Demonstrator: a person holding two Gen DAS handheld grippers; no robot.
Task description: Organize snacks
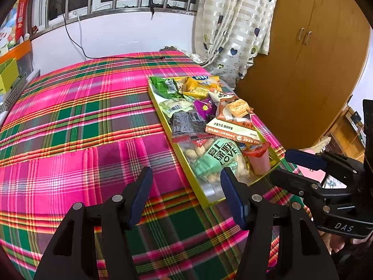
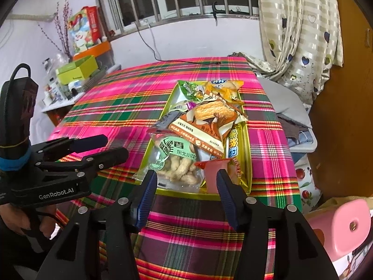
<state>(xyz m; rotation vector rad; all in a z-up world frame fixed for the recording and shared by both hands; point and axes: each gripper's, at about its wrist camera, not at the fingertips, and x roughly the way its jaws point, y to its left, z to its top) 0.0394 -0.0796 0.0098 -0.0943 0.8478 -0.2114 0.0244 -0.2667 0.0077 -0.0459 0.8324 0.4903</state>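
Both sets of jaws stand wide apart and hold nothing: the left gripper (image 1: 186,186) hovers over the plaid cloth (image 1: 81,116) just beside the tray's near-left corner, the right gripper (image 2: 184,191) at the tray's near edge. The yellow tray (image 2: 247,163) lies toward the surface's right edge, piled with snack packets: a peanut bag (image 2: 177,163), a pink jelly cup (image 2: 213,172), and an orange cracker packet (image 1: 233,121).

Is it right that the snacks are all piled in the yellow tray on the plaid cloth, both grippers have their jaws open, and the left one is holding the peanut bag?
Not quite. The left gripper holds nothing: in the left wrist view its open jaws hang over the plaid cloth, short of the peanut bag. The bag lies in the yellow tray with the other snacks. The right gripper is open too.
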